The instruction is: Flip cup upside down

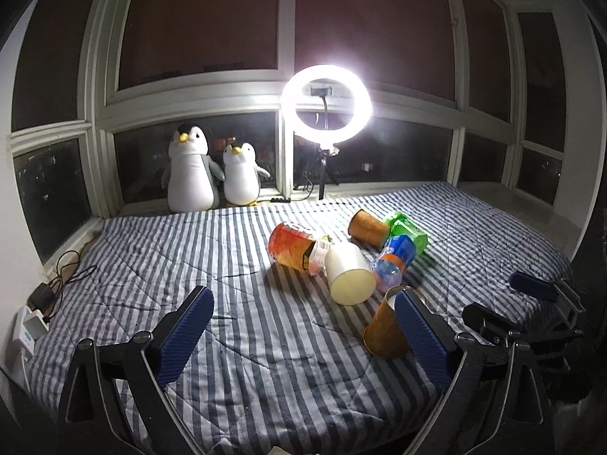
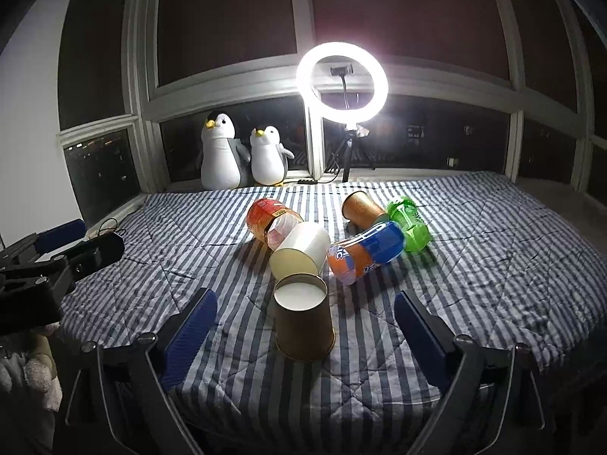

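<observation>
A brown paper cup (image 2: 303,322) stands upside down on the striped bed cover, its white base facing up. My right gripper (image 2: 305,326) is open, its blue pads on either side of the cup with clear gaps. In the left wrist view the same cup (image 1: 383,330) is partly hidden behind my right-hand pad. My left gripper (image 1: 303,326) is open and empty over the bed cover, left of the cup. A white cup (image 2: 299,254) lies on its side just behind the brown cup. Another brown cup (image 2: 360,208) lies on its side farther back.
An orange-label bottle (image 2: 269,220), a blue-and-orange bottle (image 2: 368,254) and a green bottle (image 2: 409,222) lie among the cups. Two plush penguins (image 2: 242,155) and a lit ring light (image 2: 341,77) stand at the window. Cables and a charger (image 1: 41,295) lie at the left edge.
</observation>
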